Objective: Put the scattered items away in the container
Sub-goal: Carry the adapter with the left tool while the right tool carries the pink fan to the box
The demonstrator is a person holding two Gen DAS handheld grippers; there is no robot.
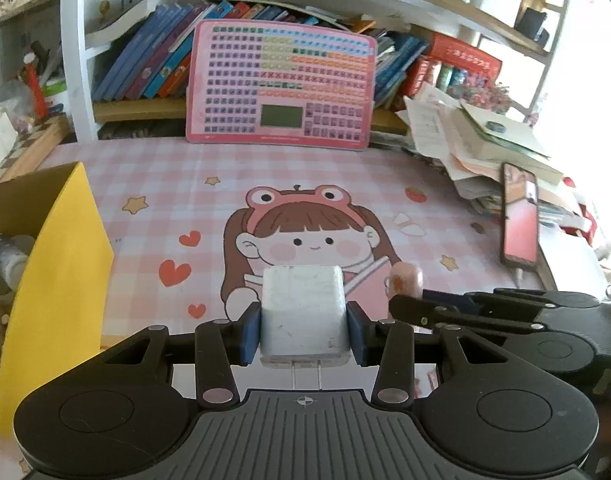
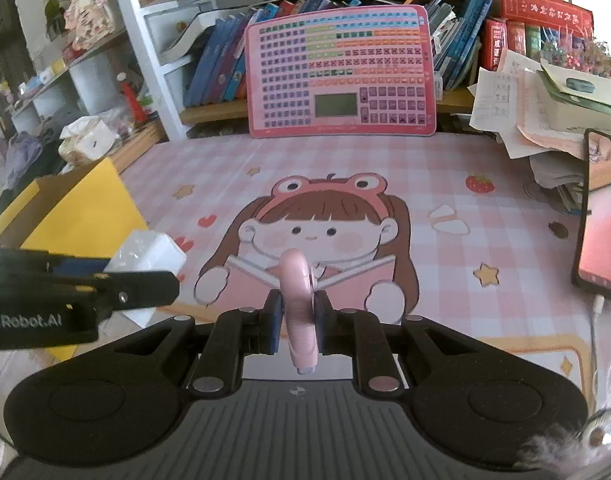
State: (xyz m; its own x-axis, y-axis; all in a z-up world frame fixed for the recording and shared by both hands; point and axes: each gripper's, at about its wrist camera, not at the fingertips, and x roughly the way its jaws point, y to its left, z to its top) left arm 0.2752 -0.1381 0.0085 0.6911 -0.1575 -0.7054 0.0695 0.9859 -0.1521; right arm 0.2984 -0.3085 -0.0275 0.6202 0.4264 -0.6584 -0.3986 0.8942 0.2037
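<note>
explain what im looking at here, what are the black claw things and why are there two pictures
The black claws are two handheld grippers; a person holds one in each hand. Each carries a wide-angle camera looking along its fingers, so you get one picture per hand.

In the left-hand picture, the left gripper is clamped on a white plug-in charger, prongs pointing back at the camera. In the right-hand picture, the right gripper pinches a small pink oblong item; I cannot tell what it is.

Below them lies a pink checked desk mat with a cartoon girl. At the left stands a yellow cardboard box, at the right a phone by a paper pile, and at the back a pink keyboard-like board against books.
</note>
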